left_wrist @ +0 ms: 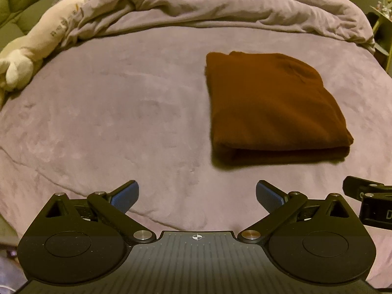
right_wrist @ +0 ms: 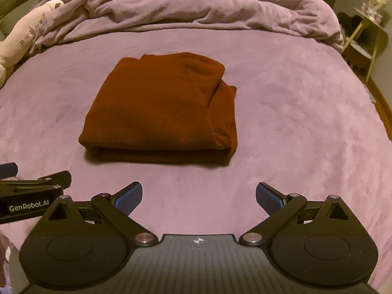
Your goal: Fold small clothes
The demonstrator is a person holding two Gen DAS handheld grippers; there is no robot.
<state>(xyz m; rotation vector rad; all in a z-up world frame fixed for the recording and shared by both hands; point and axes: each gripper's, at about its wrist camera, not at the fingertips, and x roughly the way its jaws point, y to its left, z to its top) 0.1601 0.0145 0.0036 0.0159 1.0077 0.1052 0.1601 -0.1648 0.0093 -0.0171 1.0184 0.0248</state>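
Observation:
A rust-brown garment (left_wrist: 272, 105) lies folded into a compact rectangle on the purple bed cover; it also shows in the right wrist view (right_wrist: 164, 107). My left gripper (left_wrist: 197, 196) is open and empty, held back from the garment's near left corner. My right gripper (right_wrist: 199, 196) is open and empty, just short of the garment's near folded edge. Part of the right gripper (left_wrist: 367, 201) shows at the right edge of the left wrist view. Part of the left gripper (right_wrist: 31, 196) shows at the left edge of the right wrist view.
The purple bed cover (left_wrist: 122, 112) spreads flat around the garment. A bunched purple duvet (right_wrist: 196, 7) lies along the far side. A long white plush toy (left_wrist: 46, 36) lies at the far left. A small yellow-green side table (right_wrist: 365, 39) stands past the bed's right edge.

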